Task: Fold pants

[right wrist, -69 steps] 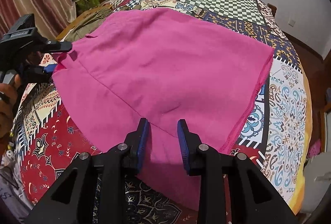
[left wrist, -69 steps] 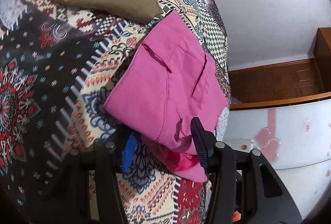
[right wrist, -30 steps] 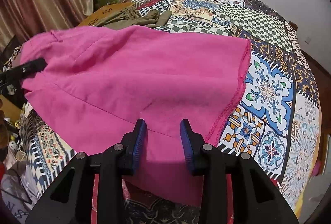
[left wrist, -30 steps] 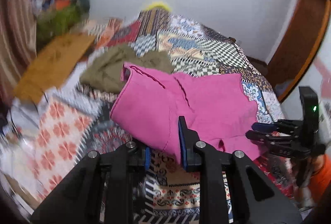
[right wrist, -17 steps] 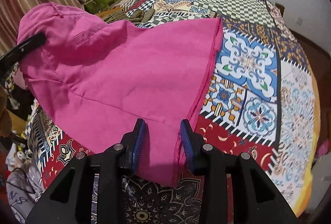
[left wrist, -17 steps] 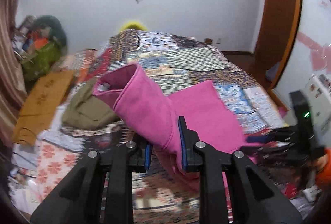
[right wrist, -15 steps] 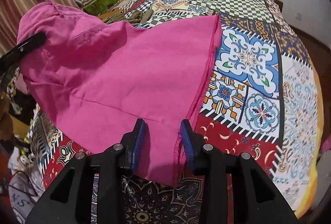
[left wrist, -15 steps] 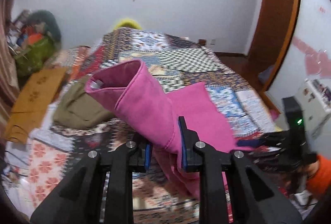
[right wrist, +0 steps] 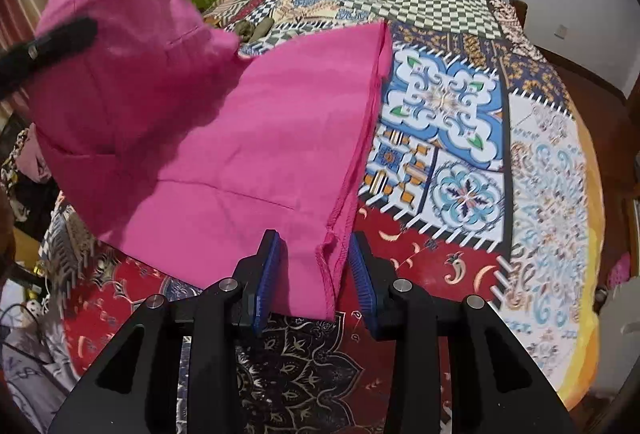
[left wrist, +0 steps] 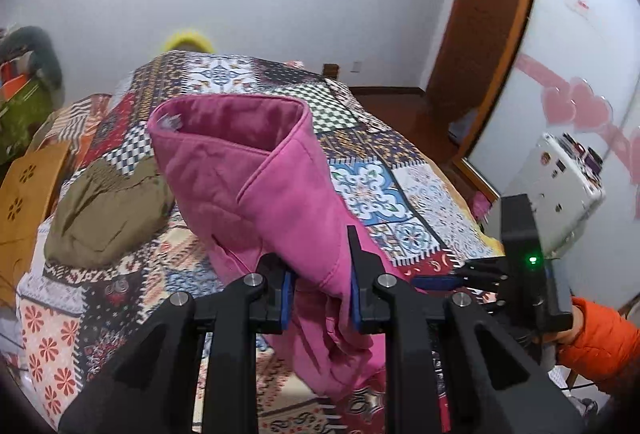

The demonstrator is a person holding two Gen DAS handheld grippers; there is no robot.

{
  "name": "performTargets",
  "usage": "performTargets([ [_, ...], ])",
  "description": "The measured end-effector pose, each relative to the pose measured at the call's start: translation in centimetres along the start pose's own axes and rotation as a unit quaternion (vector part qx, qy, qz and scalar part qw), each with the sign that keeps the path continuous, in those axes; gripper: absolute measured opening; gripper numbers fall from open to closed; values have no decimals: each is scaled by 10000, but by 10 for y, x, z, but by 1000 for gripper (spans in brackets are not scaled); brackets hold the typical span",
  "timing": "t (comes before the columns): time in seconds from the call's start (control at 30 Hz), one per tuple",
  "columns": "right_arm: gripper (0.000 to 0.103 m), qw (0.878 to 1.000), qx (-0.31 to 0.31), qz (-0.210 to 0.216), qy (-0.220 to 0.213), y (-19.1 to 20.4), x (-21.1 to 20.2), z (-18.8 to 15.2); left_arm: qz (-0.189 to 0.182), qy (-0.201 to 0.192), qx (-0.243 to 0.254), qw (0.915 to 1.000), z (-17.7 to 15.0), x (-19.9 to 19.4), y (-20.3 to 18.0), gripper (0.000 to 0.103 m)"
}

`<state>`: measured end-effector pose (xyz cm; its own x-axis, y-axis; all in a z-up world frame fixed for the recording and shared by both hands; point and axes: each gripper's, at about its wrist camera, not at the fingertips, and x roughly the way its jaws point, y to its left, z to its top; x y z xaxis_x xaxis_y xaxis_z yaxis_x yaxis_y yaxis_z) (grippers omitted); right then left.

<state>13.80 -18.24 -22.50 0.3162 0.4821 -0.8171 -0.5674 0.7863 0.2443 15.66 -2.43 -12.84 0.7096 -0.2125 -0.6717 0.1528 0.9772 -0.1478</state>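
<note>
Pants (left wrist: 256, 193), pink, are lifted at one end above the patchwork bed (right wrist: 460, 121) and still lie on it at the other. The left gripper (left wrist: 320, 292) is clenched on the bunched waist end, which rises ahead of and above its fingers with the waistband gaping open. The right gripper (right wrist: 312, 274) grasps the stitched hem corner of the leg end, the cloth running forward and to its left across the bed toward the raised waist. An olive garment (left wrist: 104, 209) lies on the bed forward and to the left of the left gripper, apart from the pants.

Step in hand, as judged: the fold itself, with the waist end carried over toward the leg end held near the right gripper.

Next move calls for: lowering the waist end so its edge lines up with the hem, keeping the right grip firm so the lower layer does not drag, then releasing both.

Risk: the open waistband may land twisted or creased.
</note>
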Motion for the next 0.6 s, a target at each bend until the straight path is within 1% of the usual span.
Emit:
performTargets([
  [0.17,32,10000,38,82,-13,-4,-1,0,-161,269,101,9995,-2,19,-14,21],
  [0.37,32,9997,136,193,-29,-7,-1,-1,-418,648,51,9970,-10,41,-22,21],
  [0.5,32,9997,145,191,-39,-7,-1,0,-481,895,79,9948,-15,54,-25,21],
  [0.6,32,9997,152,184,-50,-7,-1,-1,-540,1056,-7,9929,-17,65,-25,21],
])
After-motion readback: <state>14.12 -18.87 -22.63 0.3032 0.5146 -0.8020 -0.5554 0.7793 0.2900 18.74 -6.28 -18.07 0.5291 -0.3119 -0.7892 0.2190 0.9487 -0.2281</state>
